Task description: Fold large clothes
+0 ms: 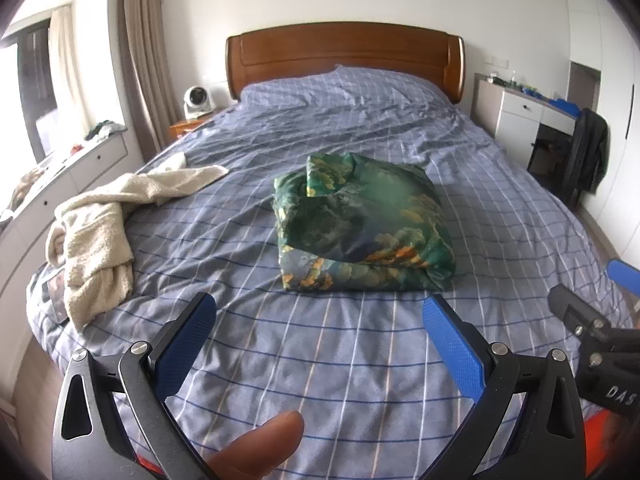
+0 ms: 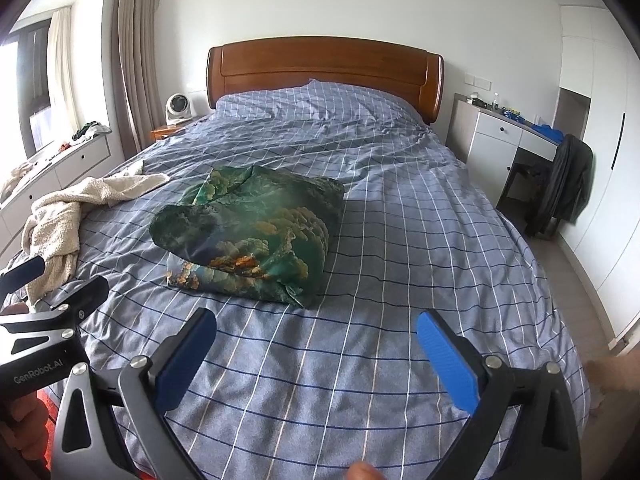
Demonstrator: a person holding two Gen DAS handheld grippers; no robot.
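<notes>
A green patterned garment lies folded in a compact bundle in the middle of the blue checked bed; it also shows in the right wrist view. My left gripper is open and empty, held above the bed just in front of the bundle. My right gripper is open and empty, in front and to the right of the bundle. The right gripper also shows at the right edge of the left wrist view, and the left gripper at the left edge of the right wrist view.
A cream fleece garment lies crumpled at the bed's left edge. A wooden headboard stands at the far end. A white desk with a dark jacket on a chair stands to the right. A low cabinet runs along the left.
</notes>
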